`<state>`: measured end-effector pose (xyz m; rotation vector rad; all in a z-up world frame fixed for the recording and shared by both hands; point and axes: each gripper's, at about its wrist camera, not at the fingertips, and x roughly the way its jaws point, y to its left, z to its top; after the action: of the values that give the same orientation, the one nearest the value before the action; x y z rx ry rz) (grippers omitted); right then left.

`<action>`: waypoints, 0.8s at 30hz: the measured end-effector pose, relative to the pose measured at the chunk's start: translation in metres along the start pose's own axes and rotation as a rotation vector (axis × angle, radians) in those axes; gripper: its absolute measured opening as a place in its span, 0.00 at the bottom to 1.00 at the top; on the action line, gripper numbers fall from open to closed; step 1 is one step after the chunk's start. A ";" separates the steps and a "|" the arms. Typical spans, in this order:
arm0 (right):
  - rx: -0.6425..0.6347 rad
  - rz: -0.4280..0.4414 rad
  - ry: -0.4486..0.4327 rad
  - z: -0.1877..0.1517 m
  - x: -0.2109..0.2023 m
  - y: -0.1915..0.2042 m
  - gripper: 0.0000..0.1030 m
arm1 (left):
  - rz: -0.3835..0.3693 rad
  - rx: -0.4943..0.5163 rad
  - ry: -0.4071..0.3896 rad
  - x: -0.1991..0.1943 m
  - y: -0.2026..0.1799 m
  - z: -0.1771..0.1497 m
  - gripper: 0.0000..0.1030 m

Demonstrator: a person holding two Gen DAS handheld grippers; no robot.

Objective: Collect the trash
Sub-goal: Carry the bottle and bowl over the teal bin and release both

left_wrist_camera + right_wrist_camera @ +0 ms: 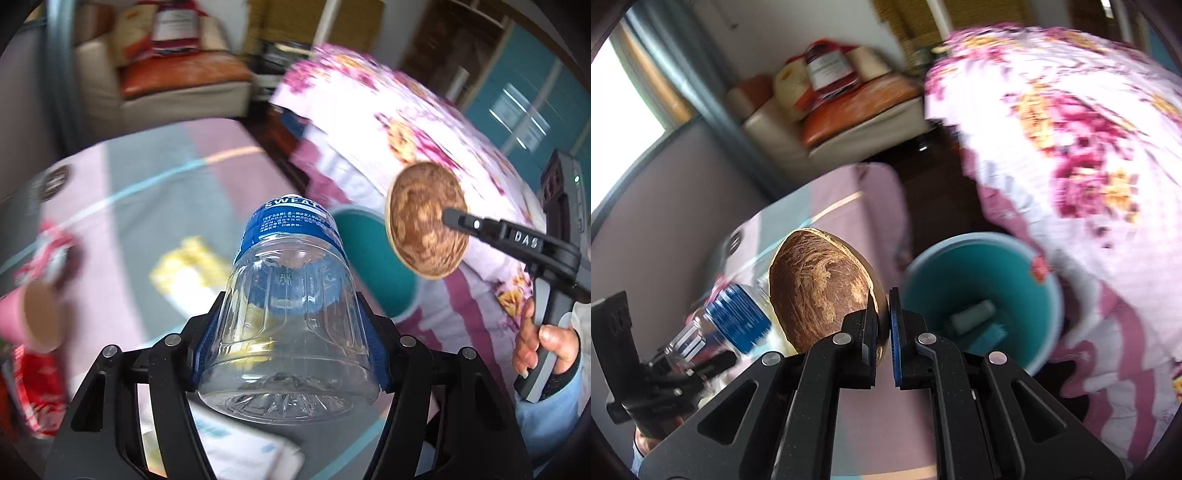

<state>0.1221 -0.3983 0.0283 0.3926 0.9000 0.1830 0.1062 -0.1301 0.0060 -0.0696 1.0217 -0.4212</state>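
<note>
Holding: bottle [288, 295], clear, blue-labelled, empty, so light, slick and crushable; left gripper [290, 332] clamps its lower body. Shell [822, 288], brown, fibrous, stiff half-round; right gripper [884, 325] pinches its rim. Both hang beside the teal bin [982, 266], near the floral cloth [1071, 155].

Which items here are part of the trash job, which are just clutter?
Job:
plastic bottle in left gripper
brown shell bowl in right gripper
teal bin

Lying about:
floral bedding
sofa
pink cup
</note>
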 end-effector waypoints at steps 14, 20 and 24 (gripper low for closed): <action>0.145 -0.100 -0.032 0.002 -0.004 -0.098 0.06 | -0.058 0.165 0.187 0.119 -0.100 0.020 0.65; 0.155 -0.114 -0.015 0.000 0.005 -0.109 0.06 | -0.048 0.151 0.235 0.140 -0.105 0.017 0.65; 0.156 -0.111 0.001 -0.001 0.012 -0.111 0.06 | -0.042 0.146 0.234 0.142 -0.102 0.015 0.72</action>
<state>0.1274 -0.4953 -0.0259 0.4860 0.9375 0.0113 0.1511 -0.2788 -0.0754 0.0915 1.2178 -0.5498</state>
